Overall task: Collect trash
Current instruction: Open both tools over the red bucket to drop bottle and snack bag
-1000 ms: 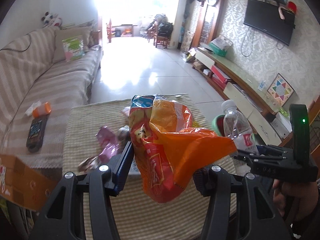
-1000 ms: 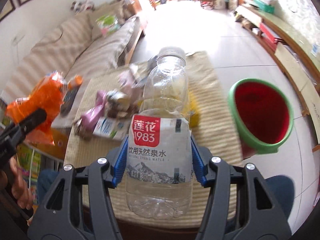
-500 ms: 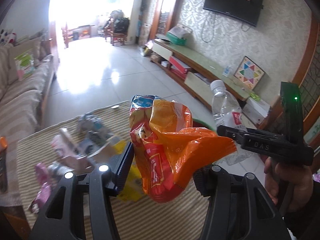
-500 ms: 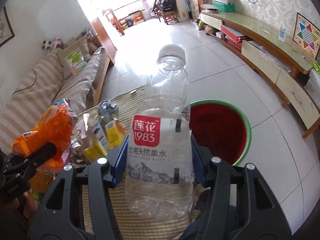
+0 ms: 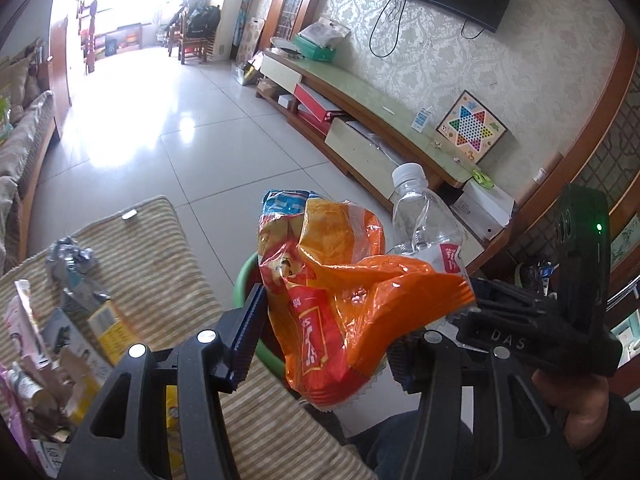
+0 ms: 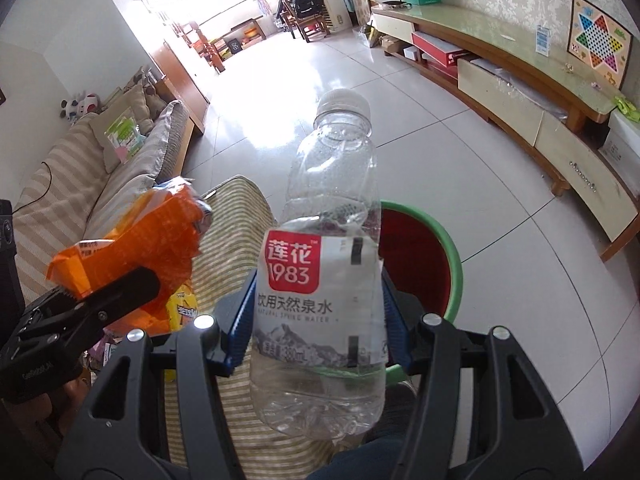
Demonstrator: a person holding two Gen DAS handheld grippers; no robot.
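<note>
The trash is in my grips, the orange snack bag (image 5: 340, 304) squeezed in my left gripper (image 5: 326, 332) and the empty water bottle (image 6: 324, 280) in my right gripper (image 6: 316, 320), near the red bin (image 6: 450, 264), so next I think I must hold both over it and let go.

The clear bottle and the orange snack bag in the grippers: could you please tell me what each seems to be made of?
Clear bottle with the red-and-white label: thin transparent plastic, glossy, its dented walls showing the floor through them. Crumpled orange snack bag: probably thin plastic film, shiny, with sharp creases and a serrated seam.
</note>
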